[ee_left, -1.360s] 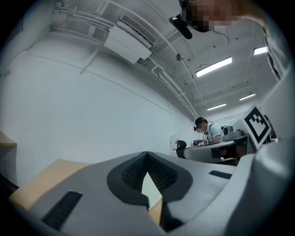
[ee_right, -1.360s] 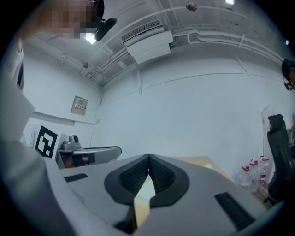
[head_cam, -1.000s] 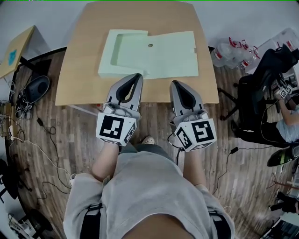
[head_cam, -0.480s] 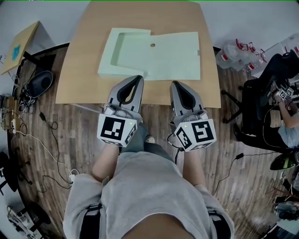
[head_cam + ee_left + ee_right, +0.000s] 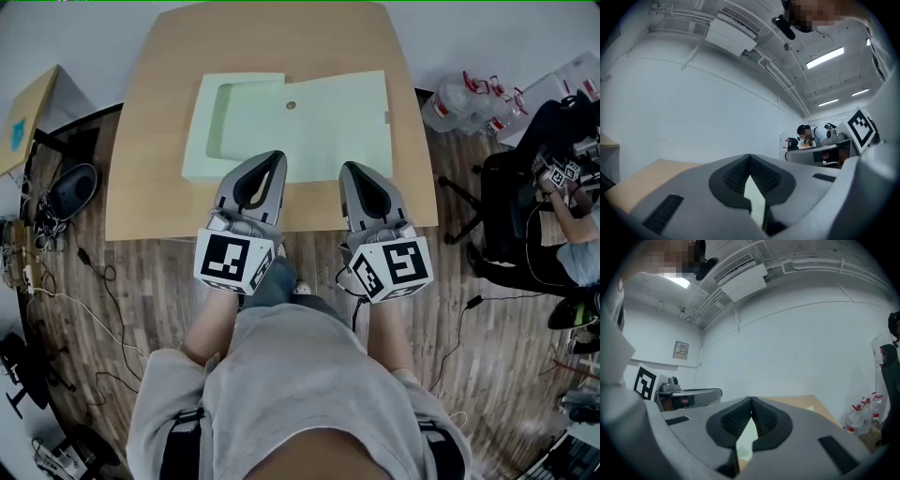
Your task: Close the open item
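Bare along the far edge of the table [image 5: 150,187] and down both side edges, so free to pass there. Blocked across the middle by the pale green open box [image 5: 319,131], spread flat from left of centre to near the right edge, with a raised rim round its left half. Only a thin strip of wood at the near edge, taken up by the left gripper [image 5: 277,156] and right gripper [image 5: 348,169], jaws together, tips past the box's near side, with a gap between the two. Off the table: cables [image 5: 94,281] on the floor to the left, an office chair [image 5: 511,216] and bottles [image 5: 464,101] to the right.
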Motion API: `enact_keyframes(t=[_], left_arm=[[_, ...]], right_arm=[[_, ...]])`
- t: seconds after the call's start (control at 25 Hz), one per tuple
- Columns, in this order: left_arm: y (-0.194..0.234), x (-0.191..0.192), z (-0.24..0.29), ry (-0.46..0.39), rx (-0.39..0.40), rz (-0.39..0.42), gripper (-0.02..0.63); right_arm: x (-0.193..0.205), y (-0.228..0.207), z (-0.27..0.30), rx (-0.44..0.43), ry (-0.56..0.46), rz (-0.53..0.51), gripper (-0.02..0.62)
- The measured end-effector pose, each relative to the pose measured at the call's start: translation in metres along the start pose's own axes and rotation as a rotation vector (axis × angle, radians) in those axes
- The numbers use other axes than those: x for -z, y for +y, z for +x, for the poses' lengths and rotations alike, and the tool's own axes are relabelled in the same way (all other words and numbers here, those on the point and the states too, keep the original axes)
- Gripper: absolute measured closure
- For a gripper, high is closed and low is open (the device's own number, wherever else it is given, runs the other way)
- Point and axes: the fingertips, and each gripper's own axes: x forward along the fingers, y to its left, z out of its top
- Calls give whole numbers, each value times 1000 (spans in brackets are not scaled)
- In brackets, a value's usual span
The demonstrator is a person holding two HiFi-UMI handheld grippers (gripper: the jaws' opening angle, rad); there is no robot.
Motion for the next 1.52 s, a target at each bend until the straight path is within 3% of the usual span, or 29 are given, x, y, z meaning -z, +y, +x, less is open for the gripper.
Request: enact_keyframes(t=[0.64,1.04,1.28,1.52], left_arm=[[31,1,97,-14,135,-4,594],[39,11,126,-12,208,-13,594],[36,15,137,-4,203,-23,594],[27,16,146,2,134,-19,594]], right_arm=[[-14,-65,61,142,-15,-4,586],[-15,-96,72,237,-8,-11,586],[-13,-128,67,272,16,0,586],[-5,-170,61,246,58,-7,586]])
